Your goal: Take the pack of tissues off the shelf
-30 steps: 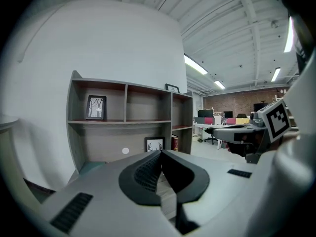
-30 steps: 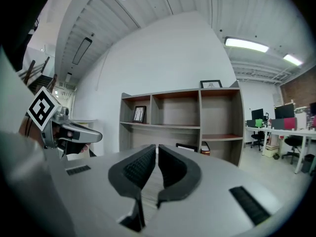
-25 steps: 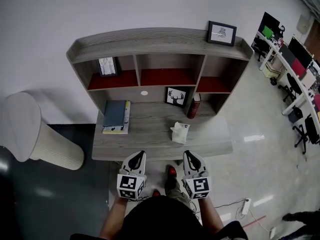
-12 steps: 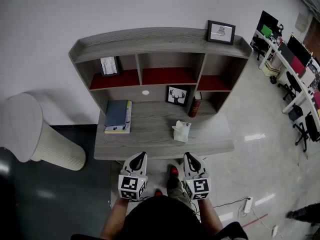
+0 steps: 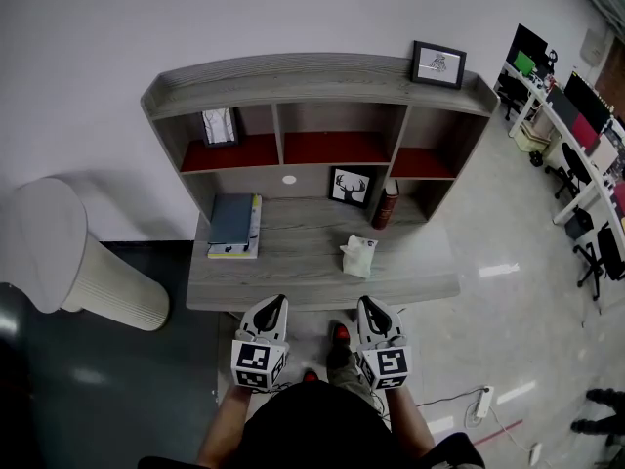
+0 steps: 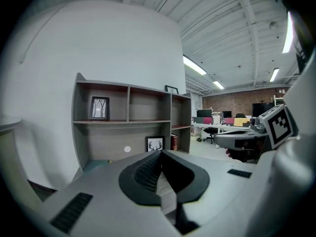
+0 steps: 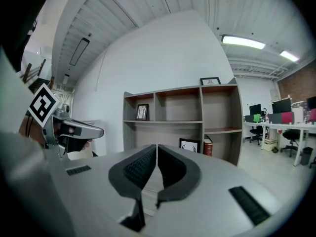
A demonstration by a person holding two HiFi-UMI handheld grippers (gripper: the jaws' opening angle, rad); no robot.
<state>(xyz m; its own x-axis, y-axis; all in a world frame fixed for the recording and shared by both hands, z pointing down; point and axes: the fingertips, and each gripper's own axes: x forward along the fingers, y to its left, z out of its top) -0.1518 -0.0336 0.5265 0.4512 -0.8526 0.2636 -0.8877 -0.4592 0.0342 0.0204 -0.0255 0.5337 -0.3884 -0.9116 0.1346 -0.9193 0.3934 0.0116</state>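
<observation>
A white pack of tissues (image 5: pixel 357 255) lies on the grey desk surface (image 5: pixel 293 277) under the shelf unit (image 5: pixel 312 76), right of centre and near the front edge. My left gripper (image 5: pixel 275 303) and right gripper (image 5: pixel 366 303) hang side by side just in front of the desk edge, both below the pack and apart from it. The left gripper (image 6: pixel 160 153) has its jaws closed together with nothing between them. The right gripper (image 7: pixel 156 147) is shut too and holds nothing. In both gripper views the jaws point at the shelf, and the tissues do not show.
A blue book stack (image 5: pixel 232 225) lies at the desk's left. A deer picture (image 5: pixel 349 186) and a red book (image 5: pixel 387 205) stand at the back. Frames sit in the left cubby (image 5: pixel 220 125) and on top (image 5: pixel 437 64). A white pedestal (image 5: pixel 68 262) stands left, office desks (image 5: pixel 576 145) right.
The desk and shelf have drifted slightly right in the head view. Both grippers stay in the same place, shut.
</observation>
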